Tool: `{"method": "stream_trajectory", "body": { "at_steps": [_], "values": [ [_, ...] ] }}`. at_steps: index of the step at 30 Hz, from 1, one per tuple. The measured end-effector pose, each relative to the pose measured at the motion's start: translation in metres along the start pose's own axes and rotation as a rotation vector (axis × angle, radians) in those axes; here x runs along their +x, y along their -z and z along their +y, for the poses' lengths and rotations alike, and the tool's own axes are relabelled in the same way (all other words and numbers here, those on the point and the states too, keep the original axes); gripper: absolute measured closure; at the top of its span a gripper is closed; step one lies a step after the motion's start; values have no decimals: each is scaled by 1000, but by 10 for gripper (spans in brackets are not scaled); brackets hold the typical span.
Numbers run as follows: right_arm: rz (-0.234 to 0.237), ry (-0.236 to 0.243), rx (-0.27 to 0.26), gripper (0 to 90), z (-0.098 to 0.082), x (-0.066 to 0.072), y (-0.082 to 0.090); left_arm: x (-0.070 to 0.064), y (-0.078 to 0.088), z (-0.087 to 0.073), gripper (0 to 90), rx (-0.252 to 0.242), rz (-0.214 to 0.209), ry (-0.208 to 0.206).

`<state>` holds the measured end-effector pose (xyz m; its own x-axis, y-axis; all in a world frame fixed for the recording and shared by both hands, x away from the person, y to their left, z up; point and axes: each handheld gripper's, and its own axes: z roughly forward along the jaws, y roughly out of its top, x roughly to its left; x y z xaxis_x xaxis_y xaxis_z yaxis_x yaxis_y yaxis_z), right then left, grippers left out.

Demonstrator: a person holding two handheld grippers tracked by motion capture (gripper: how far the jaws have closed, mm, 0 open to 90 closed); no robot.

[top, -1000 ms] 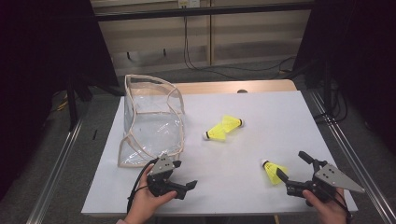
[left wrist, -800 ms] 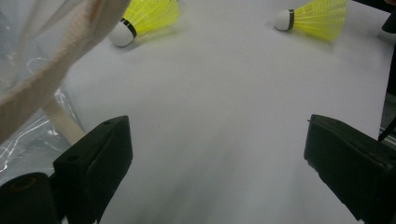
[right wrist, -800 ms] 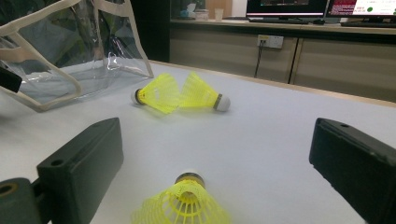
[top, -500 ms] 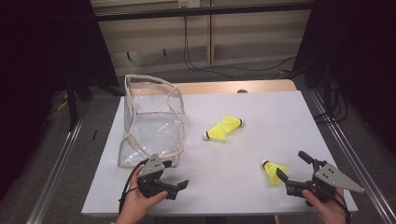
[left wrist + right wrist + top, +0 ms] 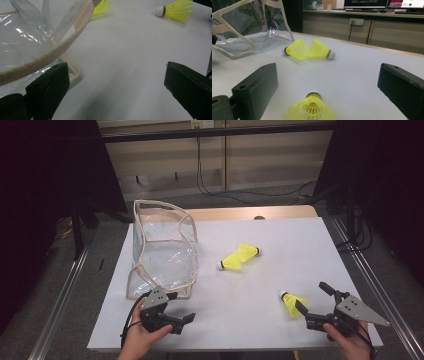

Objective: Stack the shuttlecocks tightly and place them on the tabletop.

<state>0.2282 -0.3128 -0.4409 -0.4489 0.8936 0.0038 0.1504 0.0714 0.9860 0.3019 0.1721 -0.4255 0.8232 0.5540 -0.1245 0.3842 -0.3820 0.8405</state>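
A clear plastic bag (image 5: 162, 251) with beige trim stands open at the table's left. Two yellow shuttlecocks (image 5: 240, 258) lie touching near the middle, and a third shuttlecock (image 5: 292, 301) lies at the front right. My left gripper (image 5: 181, 306) is open at the bag's front corner; in the left gripper view the bag's trim (image 5: 45, 60) runs just above its left jaw, with nothing between the jaws. My right gripper (image 5: 311, 296) is open just behind the third shuttlecock (image 5: 310, 110), which lies between its jaws with the cork pointing away. The pair (image 5: 308, 50) lies further off.
The white table top (image 5: 280, 235) has a wooden strip along its far edge. Metal rails run down both sides on the floor. A cabinet with cables stands behind the table. Bare table lies between the two grippers.
My left gripper has slid a little to the left, closer to the bag's front corner. The right gripper and the shuttlecocks have stayed in place.
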Motion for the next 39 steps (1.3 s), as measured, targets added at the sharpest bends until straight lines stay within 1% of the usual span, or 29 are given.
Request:
{"method": "stream_trajectory", "body": {
  "at_steps": [1,2,3,4,7,9,10,11,12,16,17,18,19,20,21,22,24,25,26,27,28,29,31,33,34,36,37,38,39],
  "values": [
    [0,1,1,29,0,0,0,2,1,0,61,11,7,-22],
    [-1,1,0,28,0,0,0,1,2,-1,61,10,7,-4],
    [0,-1,-1,28,0,0,0,2,2,-1,61,9,8,-2],
    [0,-1,0,28,0,0,0,4,3,-1,61,17,18,-21],
    [0,1,0,28,0,0,0,5,6,-2,60,1,15,3],
    [0,1,0,28,0,0,0,8,9,-2,59,16,20,-9],
    [0,0,0,28,0,0,0,8,10,-3,59,4,16,0],
    [1,1,0,28,0,0,0,9,11,-3,59,13,25,-6],
    [0,2,-1,28,0,0,0,10,11,-4,59,3,18,2],
    [1,1,-1,28,0,0,0,12,14,-4,58,8,27,1],
    [1,0,0,28,0,0,0,13,13,-5,58,-6,24,6],
    [0,0,1,28,0,0,0,14,14,-5,58,0,25,4],
    [0,-1,1,28,0,0,0,14,14,-6,58,-9,21,15],
    [0,0,0,29,0,0,0,16,15,-6,58,-2,30,7],
    [-1,2,0,28,0,0,0,17,16,-7,58,-3,27,11],
    [0,3,-1,29,0,0,0,18,17,-7,58,8,35,4],
    [-1,2,1,28,0,0,0,18,18,-7,58,-5,33,14],
    [0,2,0,28,0,0,0,19,19,-7,58,6,37,6],
    [1,3,-1,28,0,0,0,20,19,-8,58,-7,33,9],
    [0,2,-1,29,0,0,0,21,20,-8,58,-5,38,4],
    [0,2,0,29,0,0,0,21,19,-9,58,-14,36,11],
    [0,1,0,29,0,0,0,23,20,-9,58,-7,36,7],
    [-1,2,0,29,0,0,0,24,21,-10,58,-8,39,8],
    [0,4,1,28,0,0,0,23,20,-10,57,-18,34,29],
    [-1,0,0,28,0,1,0,25,20,-11,57,-6,40,10],
    [-1,2,0,29,0,0,0,25,21,-11,57,-10,38,17],
    [-1,2,0,29,0,0,0,26,21,-11,57,-10,41,11],
    [0,2,0,29,0,0,0,26,22,-11,57,-14,41,17],
    [-1,3,0,29,0,0,0,27,23,-10,57,-3,47,10]
  ]
}}
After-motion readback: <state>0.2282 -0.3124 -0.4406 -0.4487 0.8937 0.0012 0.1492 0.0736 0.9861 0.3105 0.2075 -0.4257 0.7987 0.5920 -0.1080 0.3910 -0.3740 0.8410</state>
